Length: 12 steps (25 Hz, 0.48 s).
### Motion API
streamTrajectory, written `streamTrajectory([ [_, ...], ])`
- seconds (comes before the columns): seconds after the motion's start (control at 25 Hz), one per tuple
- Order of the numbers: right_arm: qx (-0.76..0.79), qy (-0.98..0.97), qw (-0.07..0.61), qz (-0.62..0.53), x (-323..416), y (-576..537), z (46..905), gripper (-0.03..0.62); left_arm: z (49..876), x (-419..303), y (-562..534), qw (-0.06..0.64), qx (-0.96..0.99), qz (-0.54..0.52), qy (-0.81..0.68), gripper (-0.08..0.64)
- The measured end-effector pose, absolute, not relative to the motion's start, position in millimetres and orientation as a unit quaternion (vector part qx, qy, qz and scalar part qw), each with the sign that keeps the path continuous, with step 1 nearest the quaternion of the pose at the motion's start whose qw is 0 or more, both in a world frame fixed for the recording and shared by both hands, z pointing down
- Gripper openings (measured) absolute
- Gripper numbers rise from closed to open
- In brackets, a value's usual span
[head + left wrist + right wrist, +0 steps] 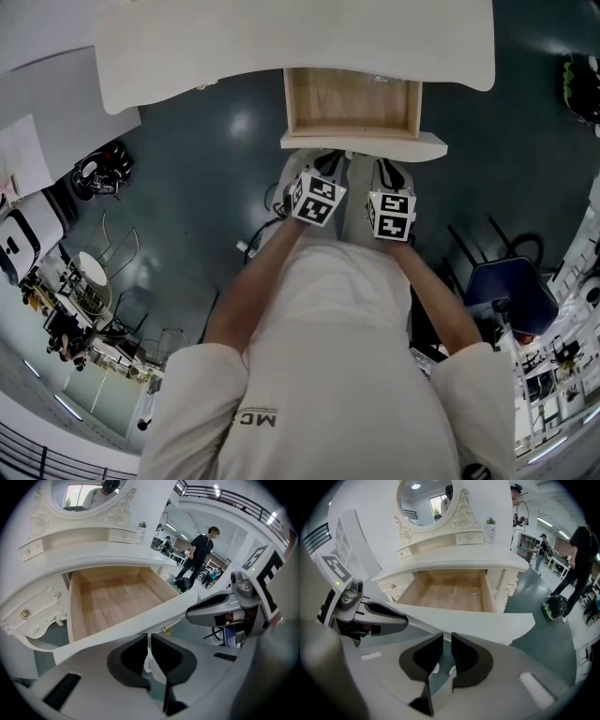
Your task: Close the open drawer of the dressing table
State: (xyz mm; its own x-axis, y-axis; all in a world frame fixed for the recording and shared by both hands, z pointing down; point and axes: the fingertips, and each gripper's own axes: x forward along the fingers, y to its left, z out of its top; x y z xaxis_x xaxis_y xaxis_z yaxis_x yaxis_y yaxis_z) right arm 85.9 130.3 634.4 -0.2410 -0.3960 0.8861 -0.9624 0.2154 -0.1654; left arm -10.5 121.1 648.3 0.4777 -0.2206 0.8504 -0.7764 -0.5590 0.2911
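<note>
The white dressing table (187,56) stands ahead with its wooden drawer (352,101) pulled out and empty. The drawer's white front panel (366,143) faces me. Both grippers are held side by side just short of that panel: left gripper (322,178), right gripper (387,183). In the left gripper view the dark jaws (149,641) are shut with nothing between them, just below the panel (117,632) and its gold knob (165,631). In the right gripper view the jaws (446,644) are likewise shut and empty, below the panel (464,618).
An oval mirror (429,501) and a small bottle (490,529) sit on the table top. A person (201,550) stands in the background. A helmet (555,606) lies on the floor at the right, a blue chair (511,291) beside me, and dark gear (101,173) at the left.
</note>
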Motion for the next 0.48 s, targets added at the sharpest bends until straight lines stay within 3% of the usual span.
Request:
streamTrajectory([
  [0.48, 0.495, -0.692, 0.359, 0.383, 83.4, 112.1, 634.9, 0.048, 647.8, -14.8, 101.1, 0.339, 0.784, 0.395, -0.339, 0.009],
])
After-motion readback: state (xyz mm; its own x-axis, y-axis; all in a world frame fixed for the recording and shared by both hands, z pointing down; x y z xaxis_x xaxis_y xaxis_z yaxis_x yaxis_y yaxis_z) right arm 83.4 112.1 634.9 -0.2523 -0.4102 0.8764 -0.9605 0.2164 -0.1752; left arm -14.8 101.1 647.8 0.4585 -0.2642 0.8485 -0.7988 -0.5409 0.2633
